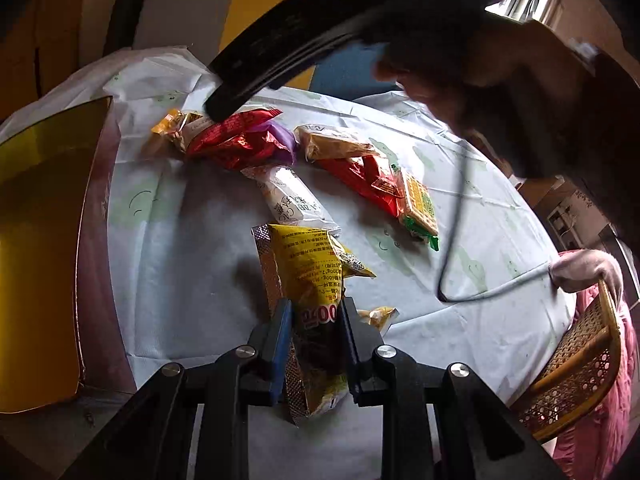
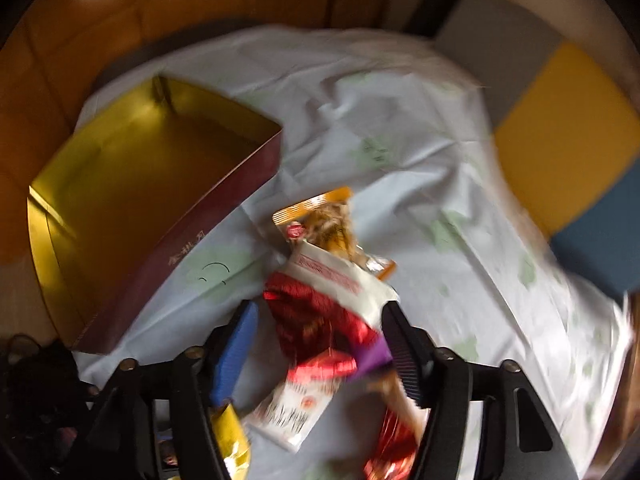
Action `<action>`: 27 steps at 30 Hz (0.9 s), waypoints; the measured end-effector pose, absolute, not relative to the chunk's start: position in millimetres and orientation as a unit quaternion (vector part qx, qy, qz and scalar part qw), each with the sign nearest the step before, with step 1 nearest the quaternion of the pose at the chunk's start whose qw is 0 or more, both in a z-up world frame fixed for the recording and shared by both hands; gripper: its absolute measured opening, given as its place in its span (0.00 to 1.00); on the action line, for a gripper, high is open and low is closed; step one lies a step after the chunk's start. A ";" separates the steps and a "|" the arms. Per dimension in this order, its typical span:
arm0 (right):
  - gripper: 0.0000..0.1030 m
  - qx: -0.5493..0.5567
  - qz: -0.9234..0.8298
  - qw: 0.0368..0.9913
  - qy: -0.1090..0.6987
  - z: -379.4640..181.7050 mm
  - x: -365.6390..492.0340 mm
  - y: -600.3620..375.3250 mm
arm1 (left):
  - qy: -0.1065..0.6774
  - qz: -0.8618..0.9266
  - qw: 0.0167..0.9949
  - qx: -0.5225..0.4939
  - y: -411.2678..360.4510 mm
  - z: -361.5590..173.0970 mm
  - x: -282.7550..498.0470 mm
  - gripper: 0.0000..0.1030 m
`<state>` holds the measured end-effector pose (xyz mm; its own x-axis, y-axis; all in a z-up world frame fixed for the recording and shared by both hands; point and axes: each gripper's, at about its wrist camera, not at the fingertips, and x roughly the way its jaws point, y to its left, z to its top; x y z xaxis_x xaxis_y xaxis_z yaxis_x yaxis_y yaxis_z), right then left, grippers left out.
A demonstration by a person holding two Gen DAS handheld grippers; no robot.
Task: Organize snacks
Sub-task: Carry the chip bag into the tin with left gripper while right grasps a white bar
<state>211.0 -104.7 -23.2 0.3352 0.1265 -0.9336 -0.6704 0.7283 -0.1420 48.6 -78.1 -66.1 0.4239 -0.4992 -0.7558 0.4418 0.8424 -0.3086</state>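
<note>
Clearly, the left gripper (image 1: 316,312) pinches a yellow snack packet (image 1: 308,276) near the table's (image 1: 200,280) near edge; its long axis runs near to far, the free end pointing away. Beyond lie two red packets (image 1: 240,140), a white one (image 1: 286,196) and a green-edged cracker pack (image 1: 418,206). One gold-lined box (image 2: 160,184) sits at left. The right gripper (image 2: 320,320) spreads wide above a red packet (image 2: 316,320), gripping nothing.

White cloth w/ pale green prints (image 1: 192,280) covers the counter, creased. Woven cane chair w/ wooden frame (image 1: 576,384) at counter edge, pink fabric (image 1: 600,440) draped on it. Grey/yellow/blue block cushion (image 2: 560,128) behind. Thin black cable (image 1: 456,216) hangs above cloth.
</note>
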 end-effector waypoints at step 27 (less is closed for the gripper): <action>0.32 -0.013 0.199 0.836 0.511 -24.4 116.2 -211.0 | 0.430 -0.285 0.855 -0.055 -44.4 -23.8 34.7 0.18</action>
